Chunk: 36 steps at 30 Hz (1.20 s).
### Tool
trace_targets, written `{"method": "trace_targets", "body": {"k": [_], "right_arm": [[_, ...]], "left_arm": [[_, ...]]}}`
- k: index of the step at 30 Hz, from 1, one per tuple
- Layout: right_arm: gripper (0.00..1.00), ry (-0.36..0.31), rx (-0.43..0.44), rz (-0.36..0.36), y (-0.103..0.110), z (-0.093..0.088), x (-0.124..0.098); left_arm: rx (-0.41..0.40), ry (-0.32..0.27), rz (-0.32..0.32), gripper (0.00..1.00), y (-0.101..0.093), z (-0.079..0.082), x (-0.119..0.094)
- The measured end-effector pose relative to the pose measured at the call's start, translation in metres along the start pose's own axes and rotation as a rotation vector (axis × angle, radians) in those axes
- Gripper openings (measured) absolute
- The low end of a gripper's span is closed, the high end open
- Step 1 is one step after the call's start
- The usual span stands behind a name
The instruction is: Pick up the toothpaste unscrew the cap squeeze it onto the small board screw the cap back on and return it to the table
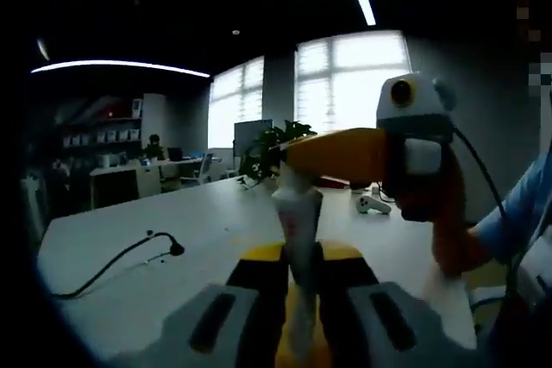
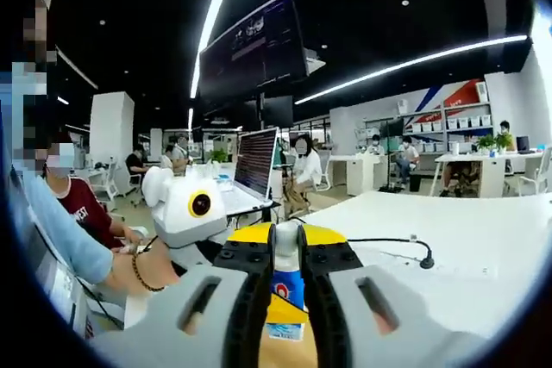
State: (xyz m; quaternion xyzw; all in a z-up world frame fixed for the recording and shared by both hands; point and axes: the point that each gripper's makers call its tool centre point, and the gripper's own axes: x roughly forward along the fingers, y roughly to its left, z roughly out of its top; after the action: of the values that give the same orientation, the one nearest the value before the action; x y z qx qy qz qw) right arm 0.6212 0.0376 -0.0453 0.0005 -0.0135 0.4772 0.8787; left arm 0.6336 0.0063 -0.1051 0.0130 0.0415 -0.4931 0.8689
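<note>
Nearest in the left gripper view, the left gripper has its jaws pressed onto the body of the toothpaste, which stands upright between them, well above the table. The right gripper comes in from the right and sits at the tube's top end, where the cap should be.

In the right gripper view, that gripper's jaws are drawn close around the pale neck of the tube; the printed body hangs below them.

Step in hand, by my reading: a cap turn, but unscrewing or screwing back on cannot be told. Next move calls for a steady hold below while the upper gripper twists.

Hidden: the cap itself, behind the yellow tips. No small board is identifiable. The cable lies on the table, well apart.
</note>
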Motion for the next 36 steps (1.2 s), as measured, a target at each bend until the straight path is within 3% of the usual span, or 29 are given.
{"method": "trace_targets", "body": {"k": [3,5,7,9,11,15,18,21,25,27,29,32,36], "right_arm": [[0.11,-0.022,-0.005,0.018,-0.001,0.002,0.000],[0.12,-0.034,-0.052,0.083,0.005,0.006,0.000],[0.17,-0.078,0.006,0.121,0.006,0.015,-0.003],[0.23,-0.077,0.068,0.196,0.006,0.020,-0.009],[0.21,-0.080,0.090,0.255,0.001,0.023,-0.015],[0.19,-0.080,0.142,0.492,0.014,0.023,-0.026],[0.19,-0.100,0.211,0.617,0.024,0.025,-0.030],[0.20,-0.082,0.232,0.668,0.034,0.018,-0.029],[0.18,-0.024,0.285,0.813,0.053,0.007,-0.036],[0.12,0.002,0.325,0.822,0.055,0.003,-0.033],[0.12,0.004,0.337,0.821,0.057,0.002,-0.032],[0.12,0.005,0.299,0.740,0.051,-0.002,-0.024],[0.12,0.060,0.216,0.553,0.031,-0.012,-0.012]], "left_arm": [[0.019,-0.002,0.015,0.10,0.000,0.003,-0.003],[0.025,-0.005,0.011,0.10,0.002,0.005,-0.006],[0.024,-0.004,-0.035,0.10,0.000,0.007,-0.008],[0.004,0.031,-0.151,0.10,-0.012,0.005,-0.012],[-0.050,0.046,-0.265,0.10,-0.026,0.004,-0.017],[-0.150,0.031,-0.487,0.09,-0.056,0.007,-0.027],[-0.184,0.019,-0.576,0.09,-0.072,0.008,-0.031],[-0.216,0.038,-0.663,0.09,-0.087,0.004,-0.035],[-0.227,0.047,-0.696,0.09,-0.097,0.001,-0.035],[-0.232,0.076,-0.710,0.09,-0.102,-0.003,-0.036],[-0.215,0.080,-0.690,0.09,-0.100,-0.005,-0.035],[-0.193,0.089,-0.594,0.09,-0.084,-0.007,-0.028],[-0.167,0.120,-0.384,0.09,-0.053,-0.015,-0.014]]}}
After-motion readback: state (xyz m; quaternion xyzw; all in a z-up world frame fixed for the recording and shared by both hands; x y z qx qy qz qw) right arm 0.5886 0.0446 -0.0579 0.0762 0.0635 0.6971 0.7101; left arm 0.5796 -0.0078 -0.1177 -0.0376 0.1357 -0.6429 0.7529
